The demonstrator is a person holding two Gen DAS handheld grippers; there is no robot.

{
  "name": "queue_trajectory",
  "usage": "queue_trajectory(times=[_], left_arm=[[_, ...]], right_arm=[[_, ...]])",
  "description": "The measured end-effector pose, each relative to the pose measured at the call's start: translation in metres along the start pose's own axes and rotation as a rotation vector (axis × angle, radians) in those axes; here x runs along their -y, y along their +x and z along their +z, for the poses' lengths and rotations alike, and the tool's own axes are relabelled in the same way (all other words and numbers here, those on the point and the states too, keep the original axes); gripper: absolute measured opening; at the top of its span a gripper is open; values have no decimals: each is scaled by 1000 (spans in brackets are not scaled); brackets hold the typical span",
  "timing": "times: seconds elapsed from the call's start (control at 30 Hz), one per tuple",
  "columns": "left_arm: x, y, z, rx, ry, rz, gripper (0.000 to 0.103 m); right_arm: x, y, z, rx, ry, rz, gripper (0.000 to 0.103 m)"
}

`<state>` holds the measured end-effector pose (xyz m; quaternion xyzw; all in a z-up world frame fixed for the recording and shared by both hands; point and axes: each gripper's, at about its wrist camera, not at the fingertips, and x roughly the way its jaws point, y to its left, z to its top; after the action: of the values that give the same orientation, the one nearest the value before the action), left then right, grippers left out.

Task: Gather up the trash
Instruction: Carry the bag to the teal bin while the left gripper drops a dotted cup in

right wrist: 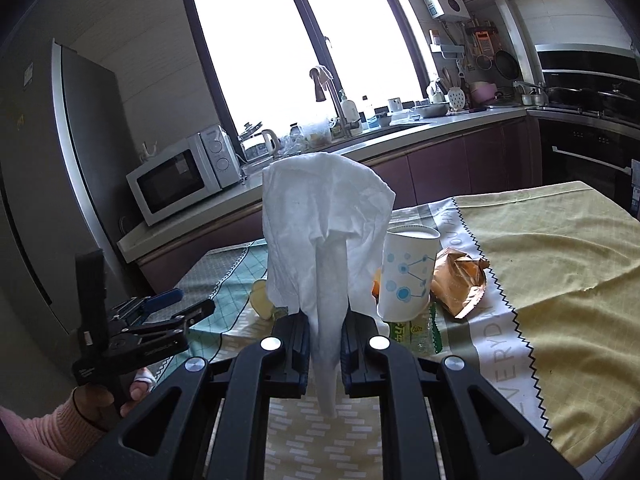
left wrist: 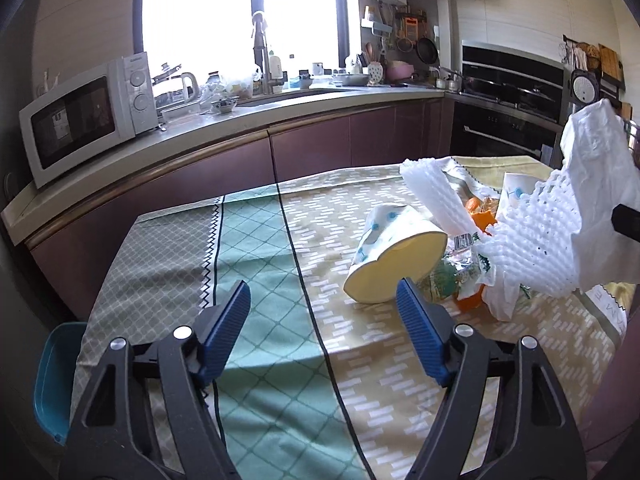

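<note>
Above the desk (right wrist: 560, 240), right hand-held gripper (right wrist: 325, 340) pinching a white tissue (right wrist: 324, 224) beside the upright paper cup (right wrist: 406, 276); left hand-held gripper (left wrist: 324, 316) spread, nearer the tipped cup (left wrist: 396, 256).

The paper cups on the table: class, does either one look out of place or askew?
Yes. One paper cup lies tipped on its side on the tablecloth, base toward the open left gripper. The other cup stands upright beside a crumpled snack wrapper. No spill shows.
</note>
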<state>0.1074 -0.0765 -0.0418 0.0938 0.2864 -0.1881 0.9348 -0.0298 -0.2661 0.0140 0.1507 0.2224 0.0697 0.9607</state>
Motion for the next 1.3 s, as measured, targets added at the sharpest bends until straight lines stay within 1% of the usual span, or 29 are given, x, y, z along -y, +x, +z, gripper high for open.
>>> queue_trajectory(times=[0.03,0.07,0.1,0.17,0.2,0.23,0.27,0.3,0.33,0.4,0.47,0.57,0.7,0.77,0.87,0.97,1.1,1.2,1.3], left_arm=[[3,9,4,-14,23,-2,72],[5,17,8,-27,42,-11,68],[8,25,12,-43,53,-25,65],[13,41,18,-75,72,-63,63],[15,48,21,-88,80,-65,59],[17,55,23,-103,85,-70,56],[17,62,25,-121,82,-77,48],[17,67,27,-135,74,-85,37],[16,72,28,-146,67,-98,33],[13,76,28,-160,56,-105,12],[8,75,28,-151,37,-109,6],[-4,62,29,-113,1,-118,4],[-31,32,29,-67,-63,-124,4],[-49,13,27,-37,-97,-114,4],[-81,-17,21,7,-143,-80,4],[-119,-50,10,43,-188,-17,4],[-176,-88,-9,55,-243,103,4],[-218,-109,-26,41,-281,209,4],[-260,-119,-44,5,-327,296,4]], right_arm=[[-1,0,2,1,2,13,11],[-2,0,3,3,1,22,11],[-4,0,5,6,-4,27,11],[-5,-2,10,15,-7,40,11],[-5,-3,13,21,-3,48,12],[-4,-4,16,28,2,56,12],[-4,-6,19,37,5,66,13],[-3,-8,22,45,8,77,13],[-4,-9,25,53,9,84,13],[-4,-11,31,65,8,99,13],[-7,-12,36,72,3,115,13],[-16,-5,39,61,-25,137,13],[-35,17,39,15,-58,190,13],[-49,29,38,-7,-78,221,13],[-74,53,35,-63,-105,301,13],[-109,82,30,-129,-145,391,13],[-164,124,24,-221,-200,516,13],[-207,154,18,-279,-236,594,13],[-249,183,9,-336,-266,646,13]])
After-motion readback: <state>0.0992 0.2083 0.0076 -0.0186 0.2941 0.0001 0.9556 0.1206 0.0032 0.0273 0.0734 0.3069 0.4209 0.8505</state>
